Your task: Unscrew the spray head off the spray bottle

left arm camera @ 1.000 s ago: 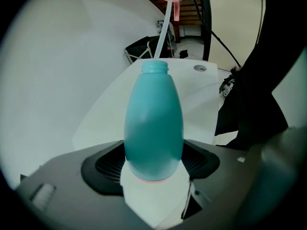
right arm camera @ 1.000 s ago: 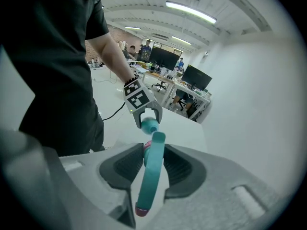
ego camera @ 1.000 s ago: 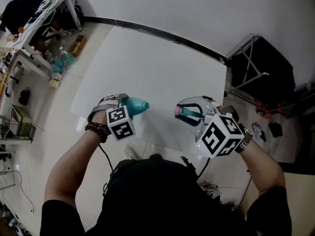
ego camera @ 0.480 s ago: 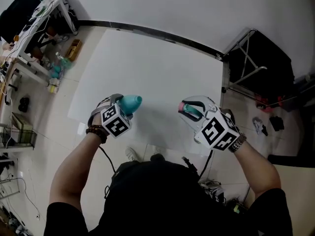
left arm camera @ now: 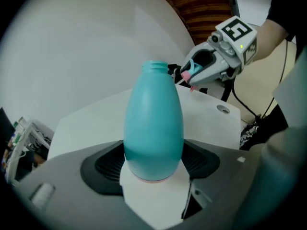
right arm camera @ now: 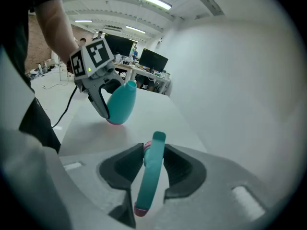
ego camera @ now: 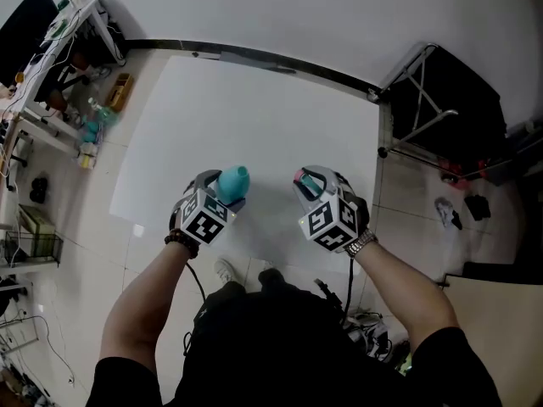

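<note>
Teal spray bottle [left arm camera: 153, 123] with bare threaded neck; spray head [right arm camera: 149, 176] detached, held separately.
Bottle: clamped by its lower body in the wide-set jaws of the left gripper [ego camera: 219, 195], neck pointing away from it. Head: pinched between the narrower jaws of the right gripper [ego camera: 316, 186], near the bottle, not touching. White table [ego camera: 254, 108] beneath both.

A: Surface?
B: White rect. top [ego camera: 254, 108], standing on pale tiled floor [ego camera: 85, 219], far edge by the wall [ego camera: 297, 7].
A: What's on it?
B: Round grey grommet [left arm camera: 222, 109] set flush in it, nr one edge.
</note>
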`<action>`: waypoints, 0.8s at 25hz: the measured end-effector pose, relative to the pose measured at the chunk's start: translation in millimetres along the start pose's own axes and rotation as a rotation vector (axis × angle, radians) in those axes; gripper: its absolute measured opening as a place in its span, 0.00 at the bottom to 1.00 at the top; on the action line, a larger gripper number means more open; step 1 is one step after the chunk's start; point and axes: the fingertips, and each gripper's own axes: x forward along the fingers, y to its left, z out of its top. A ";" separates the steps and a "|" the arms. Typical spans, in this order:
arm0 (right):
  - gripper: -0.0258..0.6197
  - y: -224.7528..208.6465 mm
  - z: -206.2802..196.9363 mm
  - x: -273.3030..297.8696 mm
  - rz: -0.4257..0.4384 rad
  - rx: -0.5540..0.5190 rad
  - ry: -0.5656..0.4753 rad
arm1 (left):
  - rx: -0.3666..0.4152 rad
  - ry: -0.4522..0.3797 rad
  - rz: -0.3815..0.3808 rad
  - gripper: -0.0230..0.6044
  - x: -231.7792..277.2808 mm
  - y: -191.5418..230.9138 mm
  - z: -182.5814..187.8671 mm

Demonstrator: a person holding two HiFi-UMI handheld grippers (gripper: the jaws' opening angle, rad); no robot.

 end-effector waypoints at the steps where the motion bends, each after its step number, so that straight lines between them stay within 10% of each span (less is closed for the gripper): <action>1: 0.23 0.4 -3.4 7.8 -0.013 -0.002 0.004 | -0.022 -0.023 -0.007 0.67 4.3 -1.0 4.0; 20: 0.23 24.7 -22.8 83.0 -0.056 -0.075 -0.007 | -0.129 -0.161 0.023 0.67 52.2 8.9 28.2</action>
